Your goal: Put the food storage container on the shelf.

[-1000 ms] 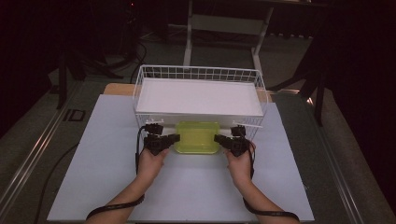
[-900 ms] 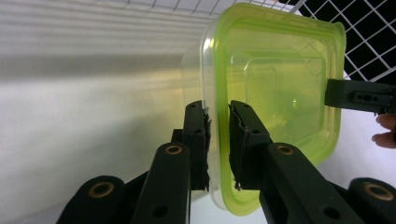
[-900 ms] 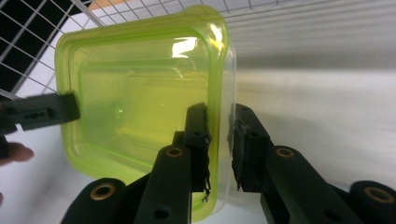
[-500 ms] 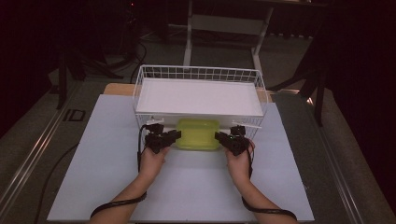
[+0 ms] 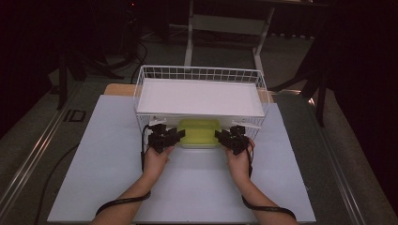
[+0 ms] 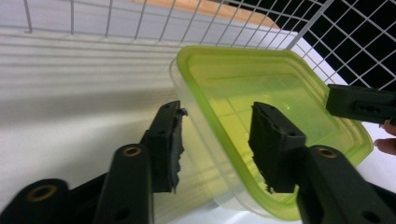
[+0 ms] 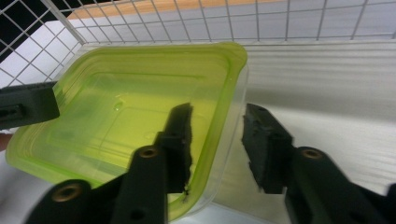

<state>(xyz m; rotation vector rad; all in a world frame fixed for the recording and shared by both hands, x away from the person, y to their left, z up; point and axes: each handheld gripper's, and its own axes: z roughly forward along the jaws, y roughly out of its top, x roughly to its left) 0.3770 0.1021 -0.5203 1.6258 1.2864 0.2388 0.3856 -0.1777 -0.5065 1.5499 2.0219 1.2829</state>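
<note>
A clear container with a lime-green lid (image 5: 199, 132) sits at the front of a white wire basket (image 5: 202, 72), half under the basket's white panel (image 5: 199, 96). My left gripper (image 5: 171, 137) straddles the container's (image 6: 261, 79) left rim. In the left gripper view its jaws (image 6: 217, 116) have just been opening and stand off the rim on both sides. My right gripper (image 5: 224, 137) straddles the right rim (image 7: 130, 93) the same way. Its jaws (image 7: 218, 116) have also just been opening, with a gap at each pad. Each gripper view shows the other gripper's black jaw at the far rim.
The basket stands on a pale sheet (image 5: 108, 154) that covers the table. Wire mesh (image 6: 355, 42) closes the basket's sides and back. A white frame (image 5: 230, 23) stands behind the table in the dark.
Both grippers' jaws have spread apart from the container's rims. The container has slid slightly farther in under the white panel. The hands have barely moved.
</note>
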